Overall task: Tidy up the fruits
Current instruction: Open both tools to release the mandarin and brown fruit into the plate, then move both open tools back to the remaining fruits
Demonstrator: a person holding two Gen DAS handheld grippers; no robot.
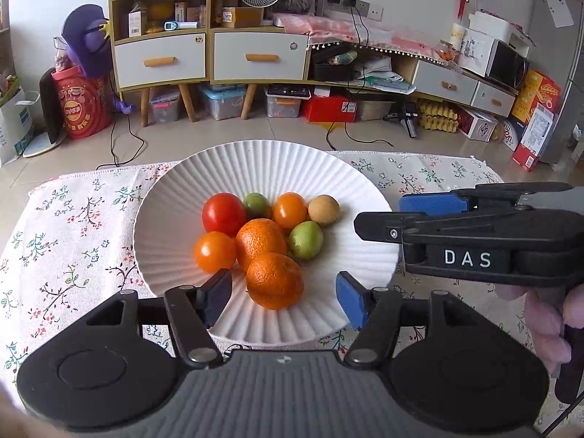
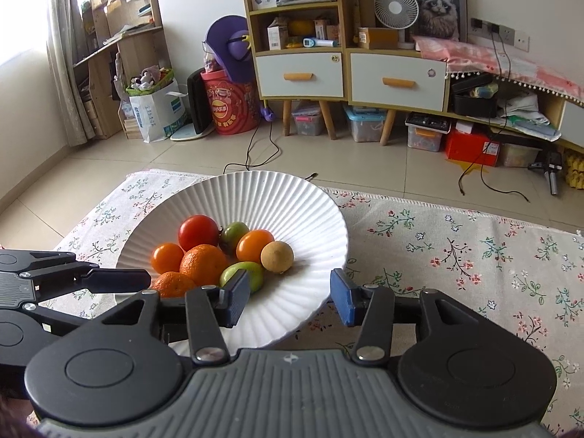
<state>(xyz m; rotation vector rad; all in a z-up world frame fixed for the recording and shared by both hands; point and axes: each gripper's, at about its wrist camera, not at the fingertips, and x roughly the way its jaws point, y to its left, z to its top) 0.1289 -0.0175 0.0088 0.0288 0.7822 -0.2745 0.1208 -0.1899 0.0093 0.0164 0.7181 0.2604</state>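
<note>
Left gripper (image 1: 284,297) jaws standing apart around the near mandarin (image 1: 274,280), untouching; right gripper (image 2: 290,297) jaws apart, empty; only right view showing the window curtain (image 2: 67,54).

A floral cloth (image 2: 456,255) covers the counter. Beyond it, across the tiled floor (image 2: 182,157), stands a cabinet (image 2: 299,73) with white drawers. On the cabinet's right half sit a white fan (image 2: 396,5) and a framed cat picture (image 2: 438,11). Left of the cabinet is a red bucket (image 2: 231,104). Under the cabinet are plastic boxes (image 2: 367,124).
</note>
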